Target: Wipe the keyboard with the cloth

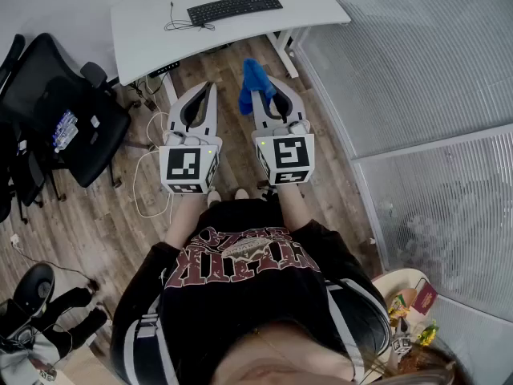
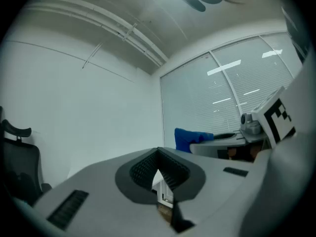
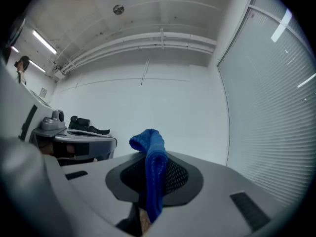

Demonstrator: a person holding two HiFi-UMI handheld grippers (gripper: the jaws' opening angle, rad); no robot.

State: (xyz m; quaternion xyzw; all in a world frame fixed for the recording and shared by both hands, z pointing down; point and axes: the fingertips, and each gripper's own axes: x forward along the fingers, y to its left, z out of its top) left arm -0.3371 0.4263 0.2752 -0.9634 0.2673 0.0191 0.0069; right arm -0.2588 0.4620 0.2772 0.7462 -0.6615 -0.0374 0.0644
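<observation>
A black keyboard [image 1: 234, 7] lies on the white desk [image 1: 152, 30] at the top of the head view, well ahead of both grippers. My right gripper [image 1: 261, 87] is shut on a blue cloth [image 1: 253, 83], which bunches out above its tips and hangs down between the jaws [image 3: 152, 167]. My left gripper [image 1: 210, 86] is held beside it, shut with nothing in it [image 2: 158, 153]. Both are held up over the wooden floor in front of the person. The left gripper view also catches the cloth [image 2: 190, 138] off to the right.
A black office chair [image 1: 76, 115] stands at the left, with white cables [image 1: 148, 167] on the floor next to it. A frosted glass partition [image 1: 417, 62] runs along the right. A thin black cable [image 1: 178, 24] lies left of the keyboard. Desk legs [image 1: 284, 50] stand ahead.
</observation>
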